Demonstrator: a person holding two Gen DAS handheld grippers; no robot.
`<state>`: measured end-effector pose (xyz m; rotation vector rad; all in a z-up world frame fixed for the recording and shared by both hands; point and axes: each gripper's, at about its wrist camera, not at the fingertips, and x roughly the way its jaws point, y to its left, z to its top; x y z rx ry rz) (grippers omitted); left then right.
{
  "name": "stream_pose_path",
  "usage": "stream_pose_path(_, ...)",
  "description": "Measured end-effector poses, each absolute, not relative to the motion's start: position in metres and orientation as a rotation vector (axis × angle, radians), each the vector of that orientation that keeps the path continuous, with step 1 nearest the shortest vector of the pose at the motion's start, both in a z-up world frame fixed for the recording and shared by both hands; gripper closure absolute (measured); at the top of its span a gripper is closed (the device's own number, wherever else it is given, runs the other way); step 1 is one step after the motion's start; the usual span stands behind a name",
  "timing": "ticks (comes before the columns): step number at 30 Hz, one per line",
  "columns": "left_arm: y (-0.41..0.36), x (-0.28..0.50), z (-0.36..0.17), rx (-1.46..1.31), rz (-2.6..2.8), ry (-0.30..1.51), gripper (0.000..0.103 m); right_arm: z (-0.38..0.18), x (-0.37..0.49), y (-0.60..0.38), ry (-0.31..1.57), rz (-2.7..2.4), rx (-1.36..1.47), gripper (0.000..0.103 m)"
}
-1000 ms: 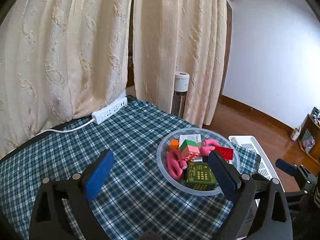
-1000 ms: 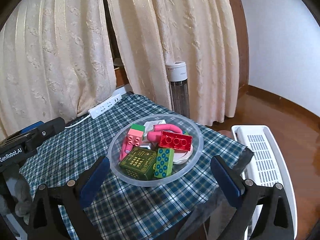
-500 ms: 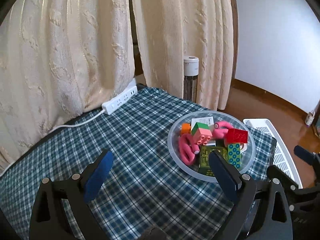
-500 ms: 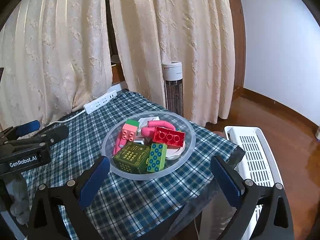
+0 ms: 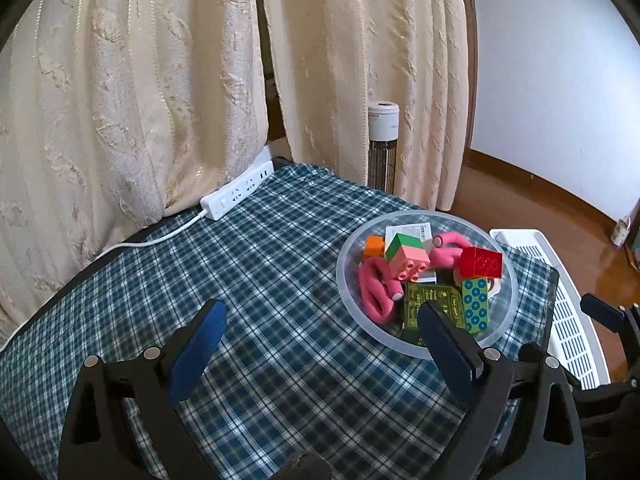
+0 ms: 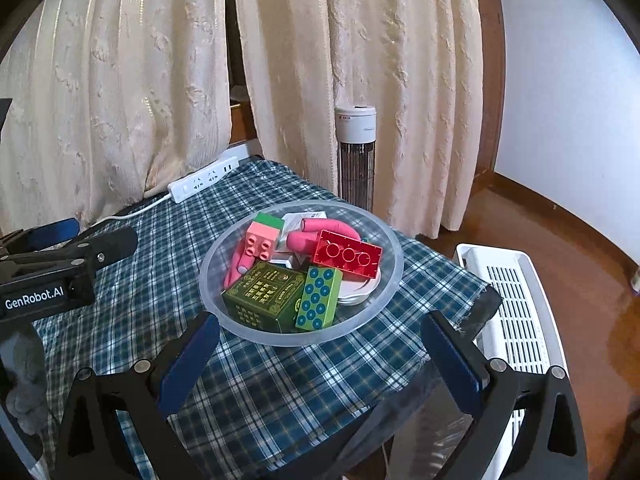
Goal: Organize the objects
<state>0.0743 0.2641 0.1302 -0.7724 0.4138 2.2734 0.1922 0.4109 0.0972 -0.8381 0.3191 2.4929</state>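
A clear plastic bowl (image 5: pixel 505 322) (image 6: pixel 390 292) sits near the right end of a table with a blue plaid cloth (image 5: pixel 260 280) (image 6: pixel 280 380). It holds a red brick (image 5: pixel 480 263) (image 6: pixel 347 255), a pink and green brick (image 5: pixel 406 256) (image 6: pixel 262 236), a dark green box (image 5: pixel 434 306) (image 6: pixel 264 296), a green dotted brick (image 5: pixel 475 305) (image 6: pixel 319 298), pink foam rollers (image 5: pixel 374 288) (image 6: pixel 316 226), an orange block (image 5: pixel 374 245) and a white packet (image 5: pixel 408 231). My left gripper (image 5: pixel 322 346) is open above the cloth, left of the bowl. My right gripper (image 6: pixel 320 344) is open at the bowl's near rim. Both hold nothing.
A white power strip (image 5: pixel 238 192) (image 6: pixel 204 180) with its cord lies at the table's back edge under cream curtains (image 5: pixel 160 80). A white tower fan (image 5: pixel 382 148) (image 6: pixel 356 160) stands behind the table. A white slatted rack (image 5: pixel 560 300) (image 6: pixel 516 316) sits right of the table over the wooden floor.
Both grippers have drawn back and risen a little, so the bowl sits lower right in the left view and nearer the middle in the right view. Both stay open.
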Motion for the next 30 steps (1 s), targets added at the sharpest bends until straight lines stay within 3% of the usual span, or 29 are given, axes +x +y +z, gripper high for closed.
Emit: stream_pose_path(30,0.266,0.075,0.124,-0.796,2.215,0.432,0.006,0.087,0.183,0.408,0.272,2.466,-0.858,0.001)
